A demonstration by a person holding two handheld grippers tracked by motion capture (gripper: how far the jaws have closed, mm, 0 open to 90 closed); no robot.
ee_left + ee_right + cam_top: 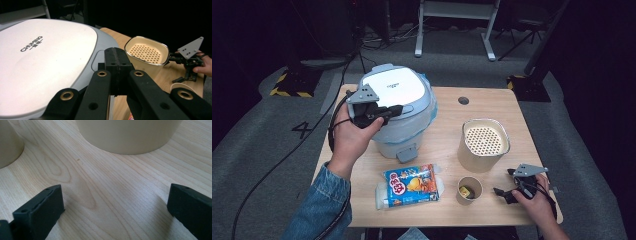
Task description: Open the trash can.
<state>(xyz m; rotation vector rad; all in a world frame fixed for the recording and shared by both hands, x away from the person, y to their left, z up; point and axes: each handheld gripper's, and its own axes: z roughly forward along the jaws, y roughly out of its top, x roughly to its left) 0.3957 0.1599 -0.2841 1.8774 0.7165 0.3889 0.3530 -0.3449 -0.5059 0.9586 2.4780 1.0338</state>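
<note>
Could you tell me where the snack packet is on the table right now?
In the high view, the snack packet lies flat near the table's front edge, just in front of the white bin and left of the small paper cup.

High view: above the person's side, looking forward and down on the whole table (pixel 492 105), from well off.
Left gripper view: rides the left gripper (pixel 389 113), looking close over the cooker (pixel 45 62) lid toward the pot (pixel 147 53) and the right gripper (pixel 187 72).
Right gripper view: low, looking along the tabletop (pixel 105 185), very near the pot (pixel 127 135) base.
Shared: cooker (pixel 397 107), pot (pixel 483 142), table.
</note>
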